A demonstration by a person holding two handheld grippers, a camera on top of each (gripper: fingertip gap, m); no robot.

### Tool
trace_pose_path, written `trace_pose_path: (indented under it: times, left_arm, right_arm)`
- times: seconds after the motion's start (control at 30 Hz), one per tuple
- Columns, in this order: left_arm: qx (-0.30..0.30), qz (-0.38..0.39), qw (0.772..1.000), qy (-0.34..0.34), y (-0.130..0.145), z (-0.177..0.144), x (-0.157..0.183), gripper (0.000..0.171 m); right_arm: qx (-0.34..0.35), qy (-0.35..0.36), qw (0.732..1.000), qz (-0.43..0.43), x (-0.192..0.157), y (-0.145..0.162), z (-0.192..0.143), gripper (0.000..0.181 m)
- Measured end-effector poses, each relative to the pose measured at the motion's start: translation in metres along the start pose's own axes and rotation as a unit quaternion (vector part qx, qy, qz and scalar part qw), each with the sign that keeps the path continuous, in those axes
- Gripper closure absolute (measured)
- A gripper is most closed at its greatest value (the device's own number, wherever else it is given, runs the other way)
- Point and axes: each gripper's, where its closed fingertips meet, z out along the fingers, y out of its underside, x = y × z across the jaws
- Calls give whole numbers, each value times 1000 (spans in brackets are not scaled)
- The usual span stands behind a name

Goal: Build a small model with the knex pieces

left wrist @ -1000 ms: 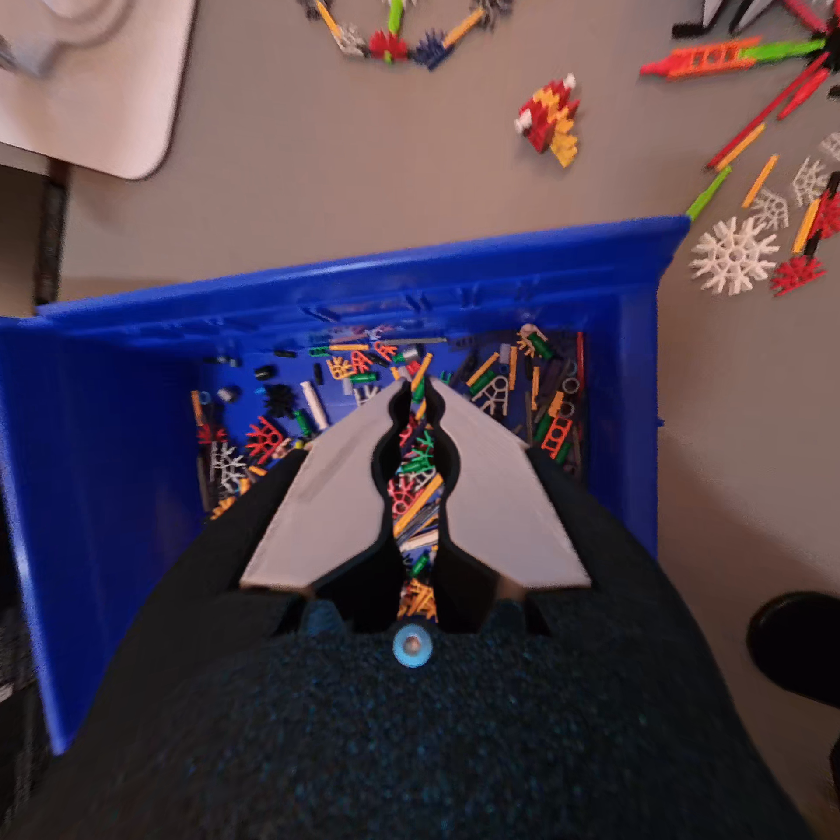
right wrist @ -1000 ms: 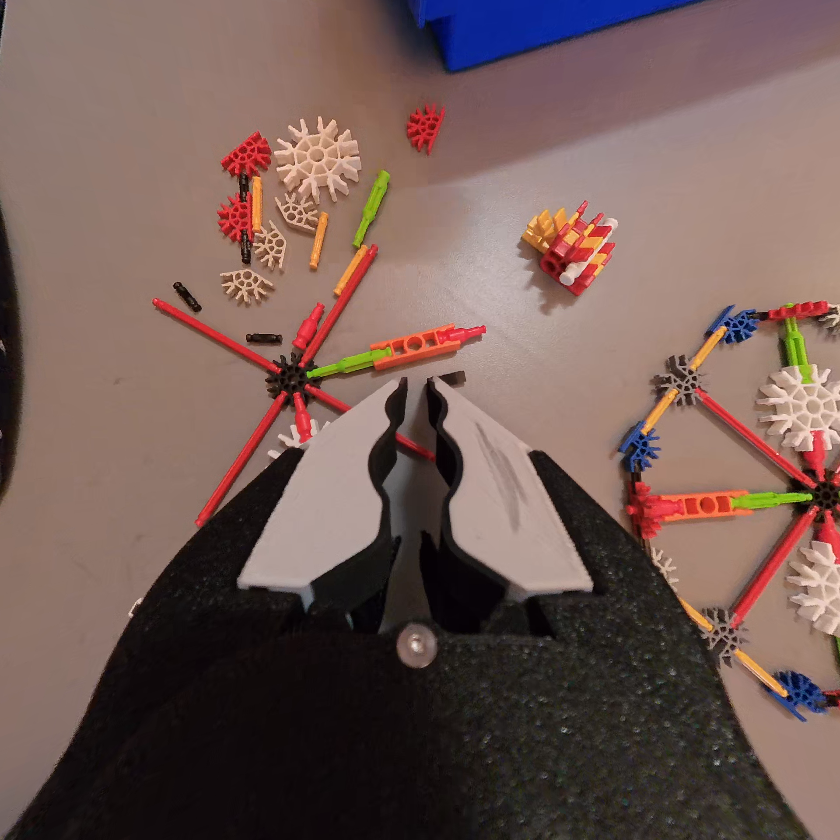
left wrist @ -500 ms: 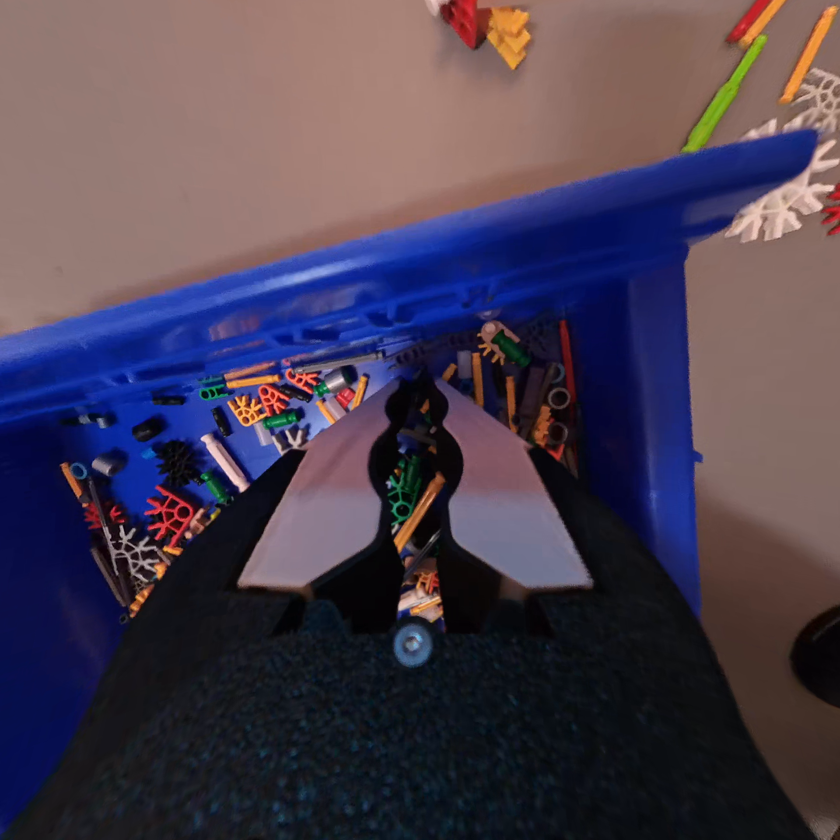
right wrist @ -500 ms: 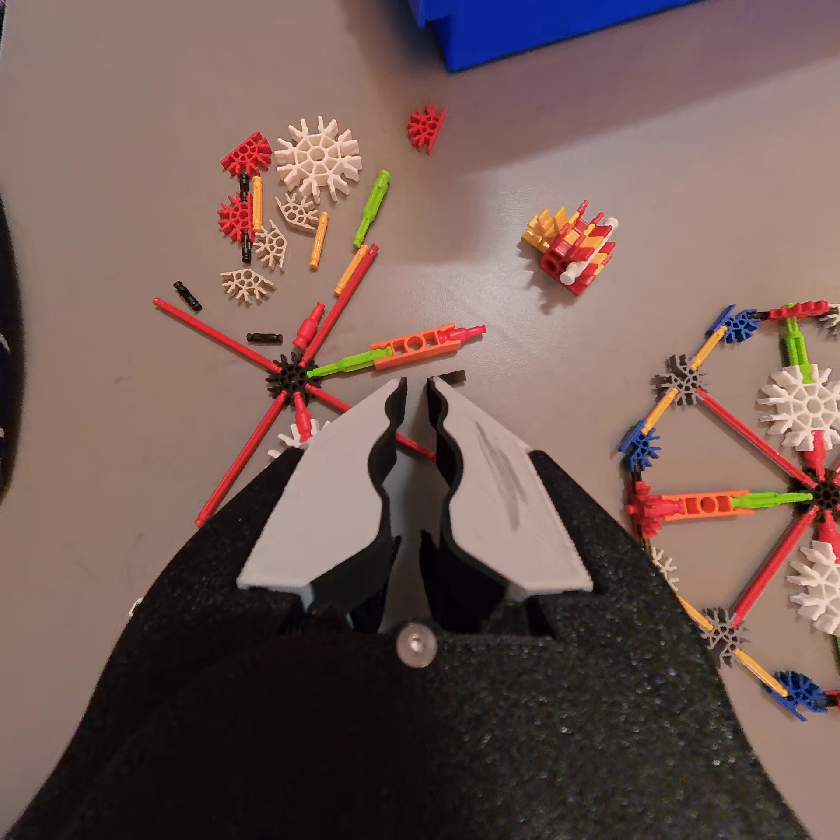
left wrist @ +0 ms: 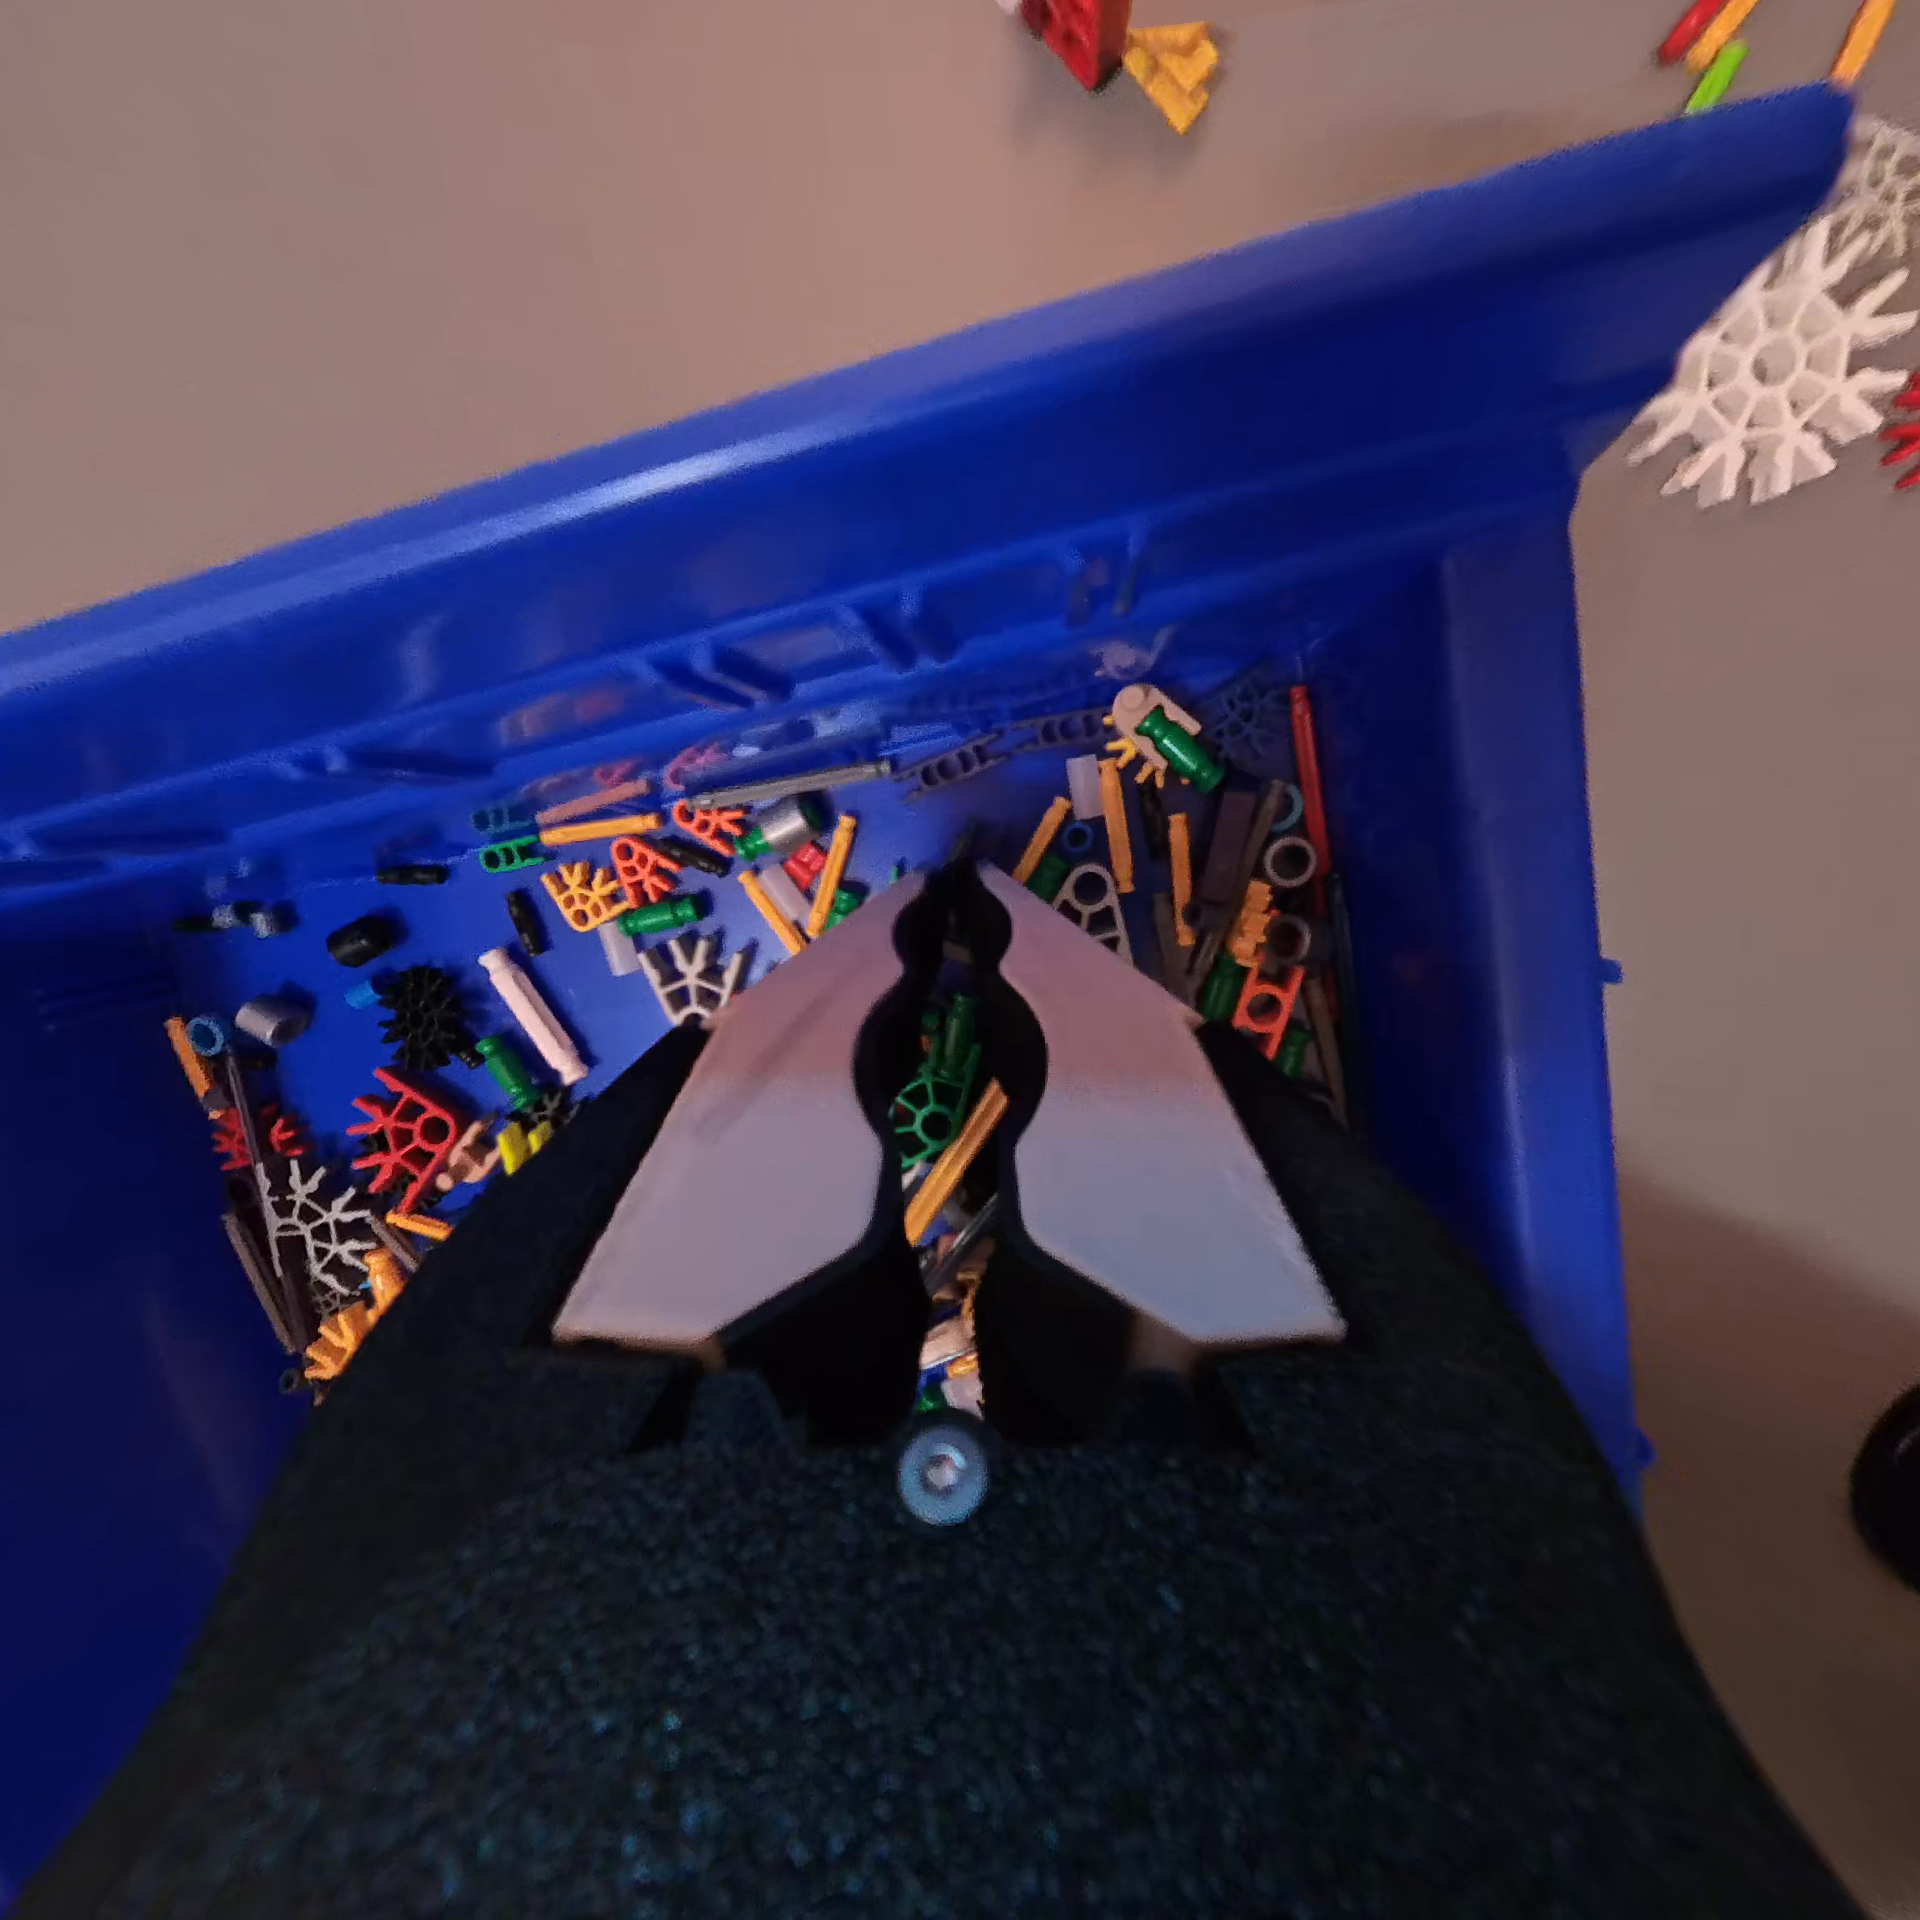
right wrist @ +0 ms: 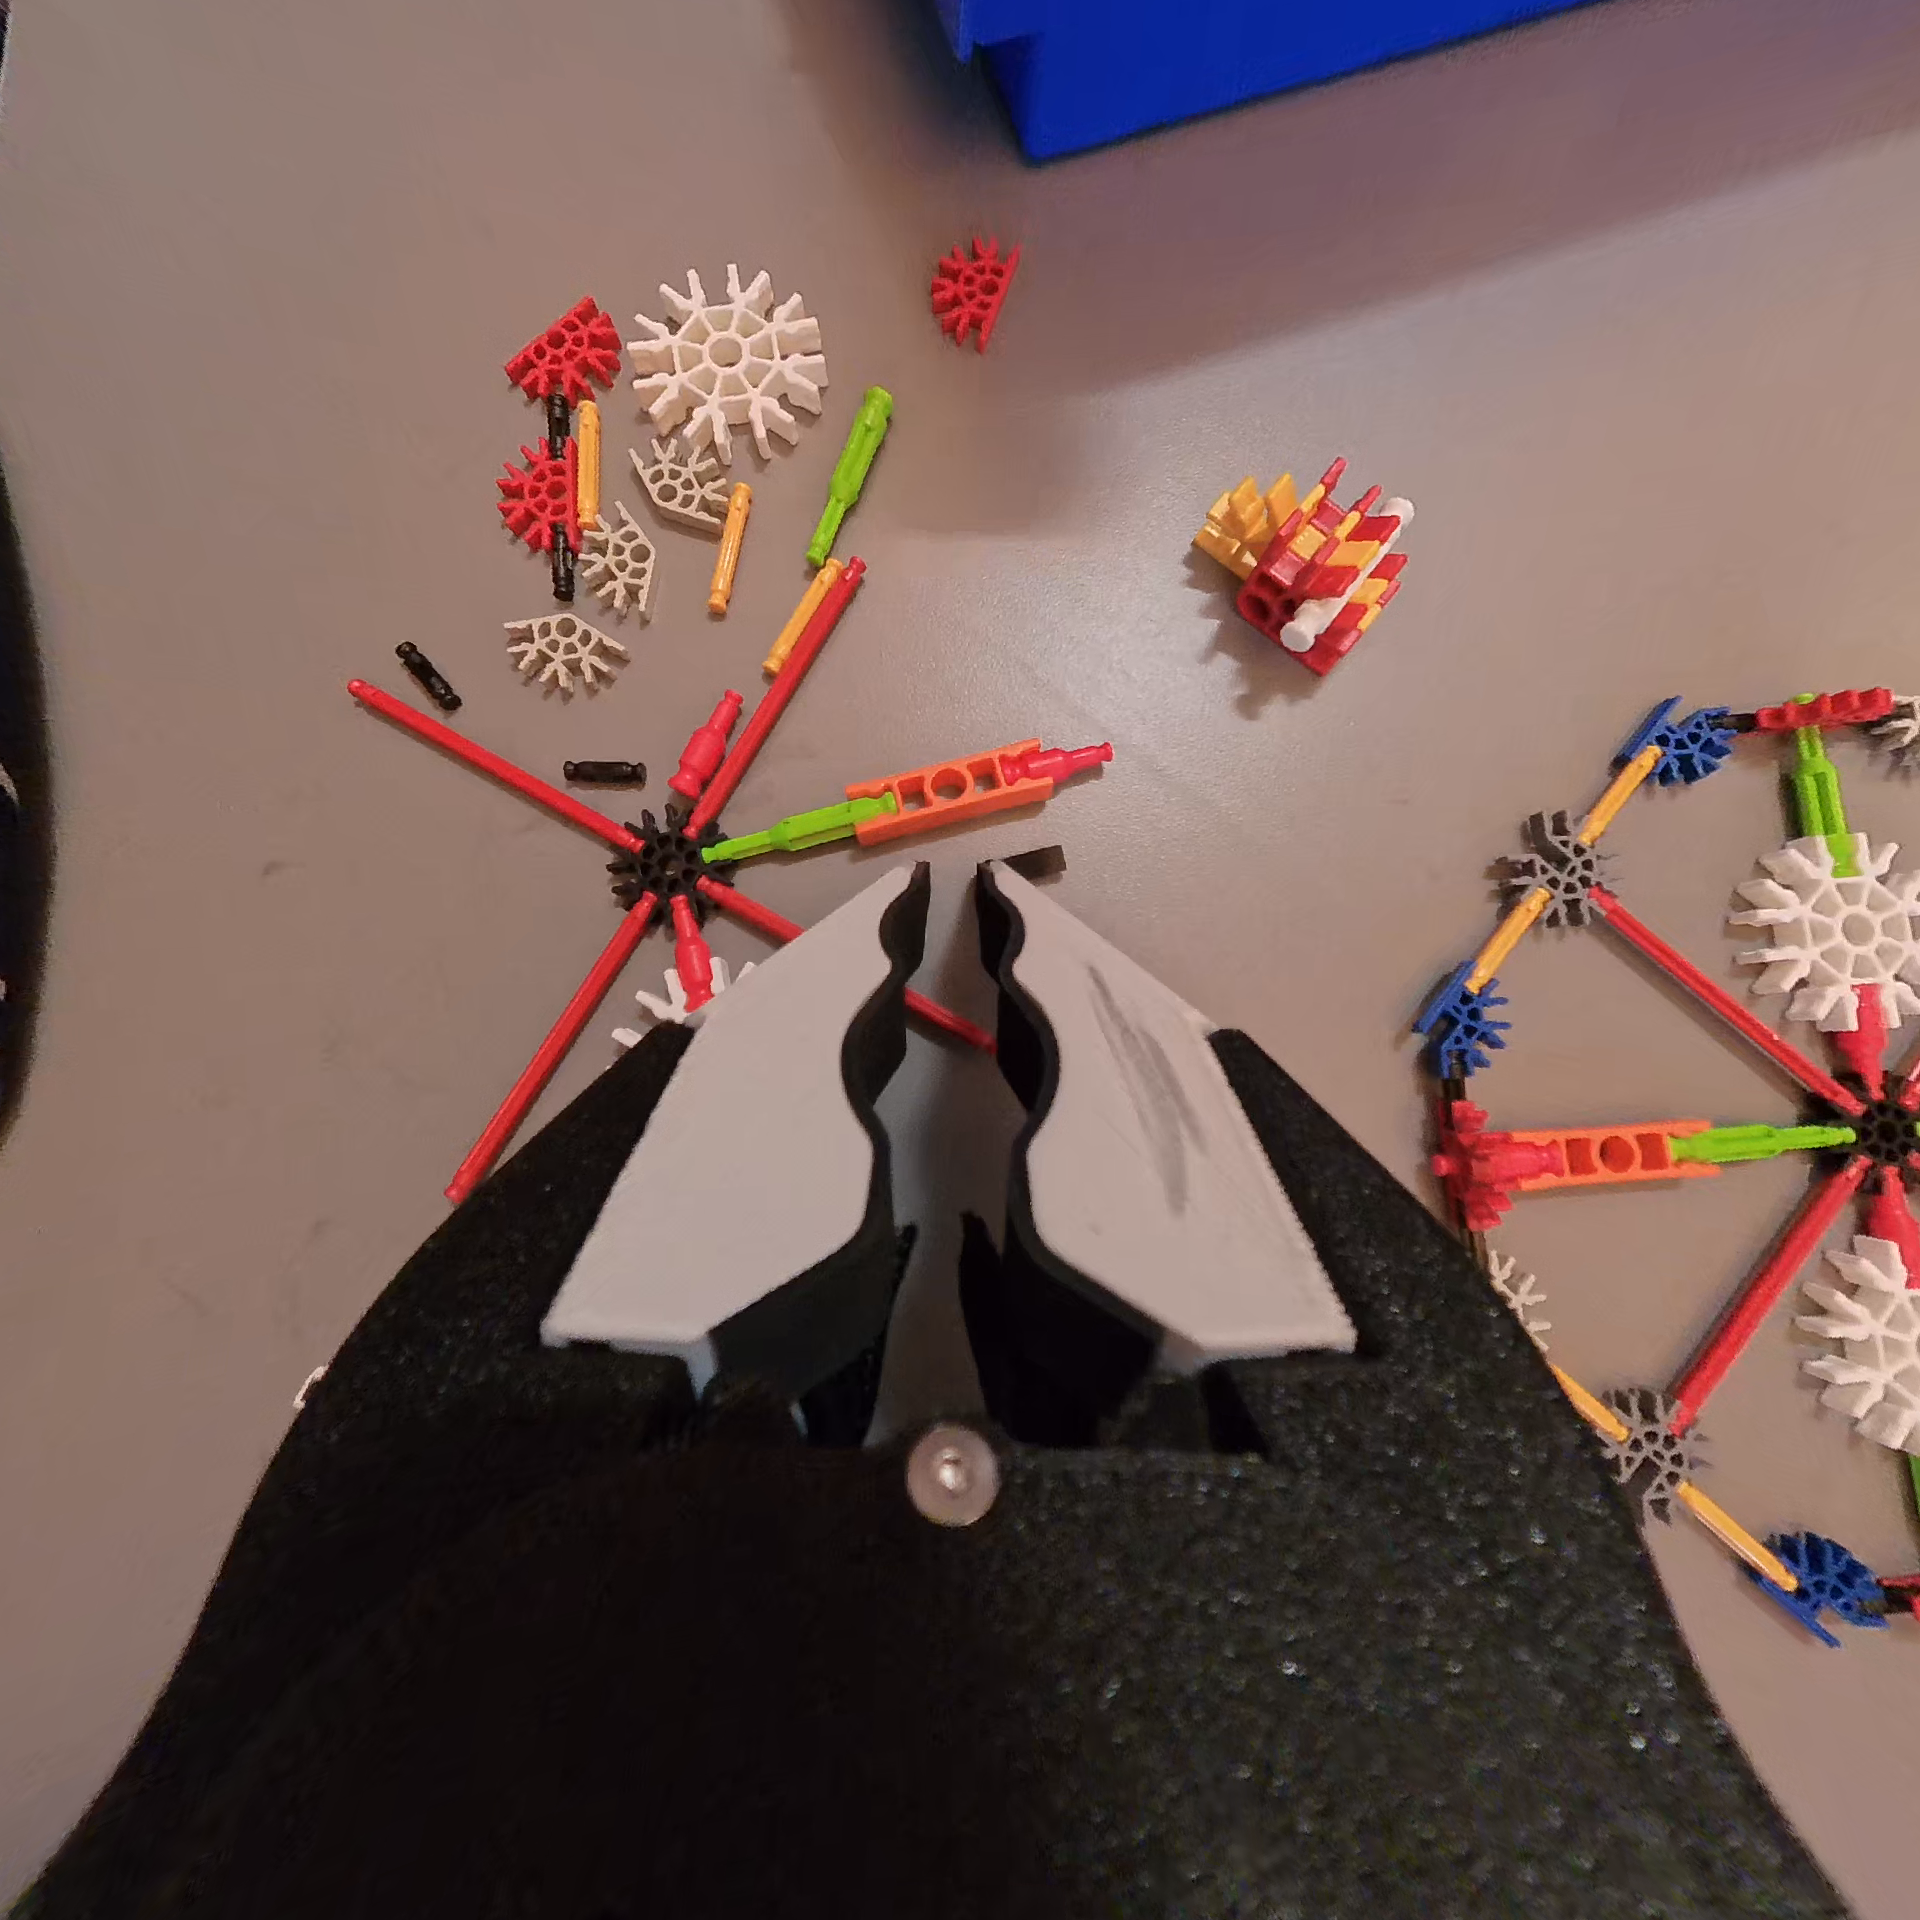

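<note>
The left gripper (left wrist: 953, 883) hangs closed and empty inside the blue bin (left wrist: 935, 499) of loose pieces, while the right gripper (right wrist: 951, 881), slightly parted and empty, hovers beside the half-built spoked wheel (right wrist: 665, 857).

Left wrist view: close, steep look down into blue bin (left wrist: 935, 499), desk (left wrist: 416, 260) beyond rim. Right wrist view: higher, looks down on desk (right wrist: 1351, 312). Shared: bin corner (right wrist: 1195, 73), white snowflake connector (left wrist: 1777, 374) (right wrist: 727, 358), red-yellow cluster (left wrist: 1122, 42) (right wrist: 1309, 566)
</note>
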Motion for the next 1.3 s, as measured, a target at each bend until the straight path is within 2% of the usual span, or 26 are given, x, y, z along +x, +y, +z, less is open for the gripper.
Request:
trace_pose_path:
  times: [0.33,0.47,0.57,0.73,0.83,1.03,1.3]
  left_arm:
    - [100,-48,994,1,-25,-37,-4,171]
    - [166,-42,985,1,-58,-70,8,169]
    - [189,2,982,3,-93,-84,35,169]
    - [196,60,979,19,-142,-61,85,169]
    - [215,41,975,34,-165,-38,106,169]
    - [161,25,987,-10,-159,18,113,169]
    - [160,-6,987,-27,-151,35,107,161]
  right_arm:
    - [-1,0,1000,-1,0,0,0,172]
    - [-2,1,1000,-1,0,0,0,172]
    - [-2,2,1000,-2,0,0,0,172]
    - [-4,3,1000,-8,-1,-1,0,172]
    - [0,7,1000,-10,-1,-3,-3,172]
    - [13,17,1000,-13,1,-9,-10,172]
    - [40,16,999,-13,-1,-20,-14,172]
